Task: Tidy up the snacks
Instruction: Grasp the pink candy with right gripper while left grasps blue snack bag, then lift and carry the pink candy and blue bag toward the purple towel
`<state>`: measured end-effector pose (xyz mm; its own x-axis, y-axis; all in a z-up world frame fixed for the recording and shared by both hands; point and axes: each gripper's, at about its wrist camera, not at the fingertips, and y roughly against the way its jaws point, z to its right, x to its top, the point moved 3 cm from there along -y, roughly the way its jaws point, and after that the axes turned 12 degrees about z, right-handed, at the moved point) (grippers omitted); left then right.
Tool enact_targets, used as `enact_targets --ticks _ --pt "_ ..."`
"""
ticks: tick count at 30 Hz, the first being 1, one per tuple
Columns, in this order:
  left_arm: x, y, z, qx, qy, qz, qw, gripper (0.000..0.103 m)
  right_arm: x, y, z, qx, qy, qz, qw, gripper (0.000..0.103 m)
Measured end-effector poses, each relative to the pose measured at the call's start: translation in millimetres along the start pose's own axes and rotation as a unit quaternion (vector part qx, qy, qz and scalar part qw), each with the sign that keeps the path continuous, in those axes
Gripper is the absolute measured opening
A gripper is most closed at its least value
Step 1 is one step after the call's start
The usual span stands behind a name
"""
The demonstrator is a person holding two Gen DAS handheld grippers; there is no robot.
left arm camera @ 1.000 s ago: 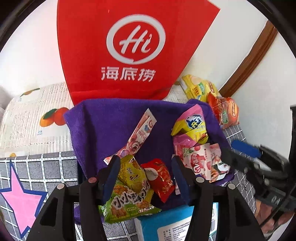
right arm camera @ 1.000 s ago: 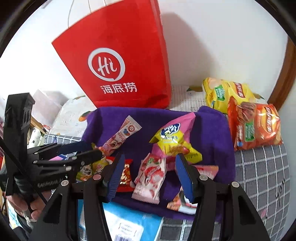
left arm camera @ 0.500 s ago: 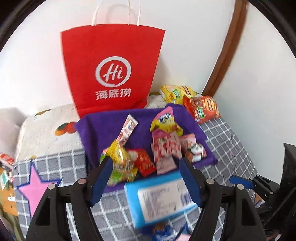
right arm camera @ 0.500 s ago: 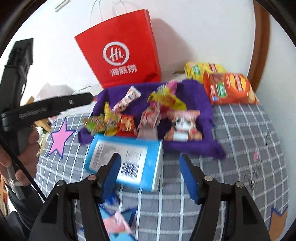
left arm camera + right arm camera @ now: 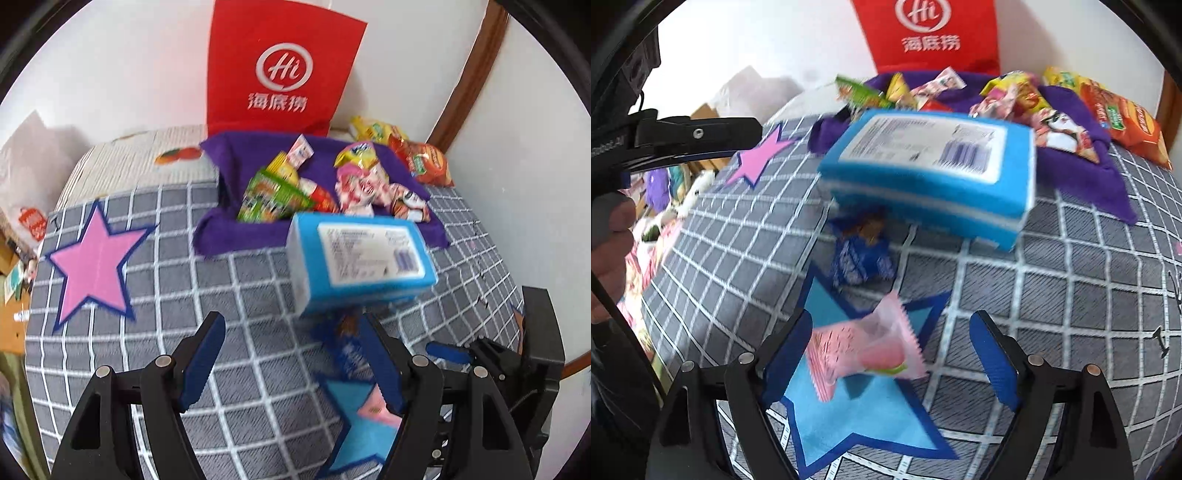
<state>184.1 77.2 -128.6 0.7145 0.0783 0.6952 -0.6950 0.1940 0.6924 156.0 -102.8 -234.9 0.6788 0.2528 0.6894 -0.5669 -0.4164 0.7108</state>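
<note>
- Lying on the blue star patch of the grey checked cloth, a pink snack packet sat between the jaws of the right gripper, close to the left pad, with neither pad pressing on it.
- The right gripper's jaws had just been opening and stood wide.
- A dark blue wrapped sweet lay just beyond the pink packet, partly under the near edge of a light blue box.
- The left gripper hung over the checked cloth with its fingers wide apart and nothing held; its jaws had opened further a moment earlier and then stayed put.
- Behind the box, a heap of snack packets rested on a purple towel.
- Two chip bags lay beside the towel by the wall.
- A red paper bag stood upright against the white wall, behind the towel.
- A pink star patch marked the cloth off to the left.
</note>
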Motion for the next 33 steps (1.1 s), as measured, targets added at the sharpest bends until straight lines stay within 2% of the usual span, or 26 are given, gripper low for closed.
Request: enact_targets --ticks 4,7,12,17,19,22,28,33 --pt "-11 2 -6 0.006 0.001 -0.004 1.0 0.073 -10 -5 -8 0.006 0.014 -0.007 1.0 0.086" --pt "-17 3 -9 0.004 0.006 -0.008 0.9999 0.073 -17 -13 -13 -0.008 0.023 -0.015 1.0 0.086" --pt "-27 -1 -14 0.006 0.007 -0.016 0.9998 0.073 -23 -11 -16 -0.018 0.038 -0.001 0.999 0.086" --pt "-32 -6 -15 0.006 0.013 -0.023 0.9996 0.073 -24 -9 -16 -0.024 0.046 0.013 0.999 0.074" --pt "-34 -7 -14 0.007 0.012 -0.025 0.9996 0.073 -25 -9 -17 -0.027 0.05 0.016 0.998 0.065" --pt "-36 -10 -11 0.006 0.01 -0.028 0.9996 0.073 -27 -7 -21 -0.024 0.058 0.018 0.998 0.057" --pt "-38 -20 3 -0.006 0.002 -0.034 0.9994 0.073 -27 0 -19 -0.027 0.051 0.031 0.998 0.052" --pt "-43 -38 23 -0.018 -0.002 -0.046 0.9988 0.073 -19 17 0 -0.043 0.031 0.054 0.997 0.052"
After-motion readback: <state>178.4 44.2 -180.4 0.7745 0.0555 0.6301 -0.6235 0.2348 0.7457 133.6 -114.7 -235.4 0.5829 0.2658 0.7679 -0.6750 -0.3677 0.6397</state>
